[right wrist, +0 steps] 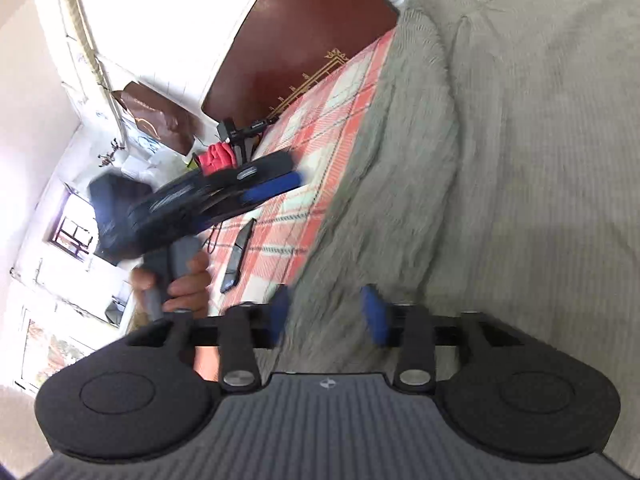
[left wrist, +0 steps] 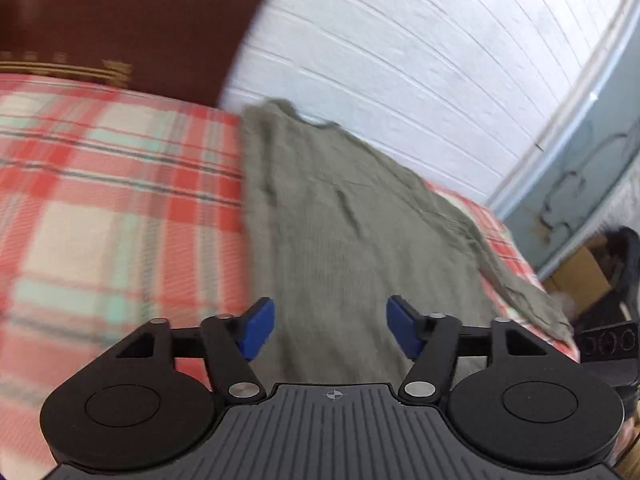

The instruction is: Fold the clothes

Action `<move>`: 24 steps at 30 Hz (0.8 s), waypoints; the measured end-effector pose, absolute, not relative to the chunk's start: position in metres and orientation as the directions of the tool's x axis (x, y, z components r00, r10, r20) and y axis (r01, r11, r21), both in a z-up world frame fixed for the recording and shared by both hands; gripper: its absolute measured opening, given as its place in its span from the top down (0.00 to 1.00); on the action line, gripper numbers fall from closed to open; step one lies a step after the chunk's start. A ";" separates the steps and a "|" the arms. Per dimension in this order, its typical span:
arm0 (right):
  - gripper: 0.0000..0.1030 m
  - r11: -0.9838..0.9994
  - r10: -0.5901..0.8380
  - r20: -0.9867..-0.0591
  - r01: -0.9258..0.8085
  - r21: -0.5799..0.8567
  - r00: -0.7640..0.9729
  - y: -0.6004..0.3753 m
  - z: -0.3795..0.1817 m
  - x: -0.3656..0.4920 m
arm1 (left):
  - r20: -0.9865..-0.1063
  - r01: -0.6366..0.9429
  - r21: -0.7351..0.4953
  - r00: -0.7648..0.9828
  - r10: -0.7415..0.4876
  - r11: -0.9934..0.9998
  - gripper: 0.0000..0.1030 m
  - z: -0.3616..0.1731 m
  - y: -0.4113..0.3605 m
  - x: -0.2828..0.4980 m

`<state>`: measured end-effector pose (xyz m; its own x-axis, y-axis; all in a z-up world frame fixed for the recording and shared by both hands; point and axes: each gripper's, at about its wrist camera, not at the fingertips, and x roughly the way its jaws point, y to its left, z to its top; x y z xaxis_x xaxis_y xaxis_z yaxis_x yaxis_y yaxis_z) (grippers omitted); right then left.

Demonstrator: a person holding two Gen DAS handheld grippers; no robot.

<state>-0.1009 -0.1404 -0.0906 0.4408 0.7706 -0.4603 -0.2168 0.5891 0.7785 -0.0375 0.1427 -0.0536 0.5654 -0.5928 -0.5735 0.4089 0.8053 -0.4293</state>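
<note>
A grey-green knitted sweater (left wrist: 340, 220) lies spread on a bed covered by a red, cream and mint plaid blanket (left wrist: 100, 200), its neck toward the wall and one sleeve trailing to the right edge. My left gripper (left wrist: 331, 328) hovers open over the sweater's lower hem, with nothing between its blue fingers. In the right wrist view the sweater (right wrist: 500, 160) fills the right side, folded into a thick ridge down the middle. My right gripper (right wrist: 327, 314) is open just above that ridge and pinches no cloth. A hand holds the left gripper (right wrist: 280, 186), blurred, over the blanket (right wrist: 312, 160).
A dark red-brown headboard (left wrist: 120, 20) stands at the bed's head against a white panelled wall (left wrist: 400, 40). A dark phone (right wrist: 238, 256) lies on the blanket near the edge. A blue-grey door (left wrist: 580, 184) and cardboard boxes (left wrist: 580, 276) are beyond the bed's right side.
</note>
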 end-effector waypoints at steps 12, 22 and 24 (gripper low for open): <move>0.47 0.480 0.846 -0.418 -0.129 0.868 0.332 -0.117 -0.120 -0.115 | -0.634 0.306 -0.543 0.461 -0.621 0.782 0.25 -0.102 0.191 -0.122; 0.91 0.499 0.847 -0.420 -0.215 0.839 0.327 -0.092 -0.101 -0.112 | -0.616 0.360 -0.603 0.356 -0.703 0.712 0.72 -0.106 0.174 -0.141; 0.90 0.547 0.820 -0.454 -0.242 0.801 0.350 -0.100 -0.092 -0.120 | -0.618 0.363 -0.615 0.329 -0.714 0.700 0.67 -0.110 0.172 -0.144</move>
<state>-0.1198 -0.0998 -0.0920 0.3496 0.8195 -0.4540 -0.2416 0.5471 0.8015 -0.1440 0.1722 -0.1101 0.3291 -0.7140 -0.6180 0.3633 0.6998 -0.6150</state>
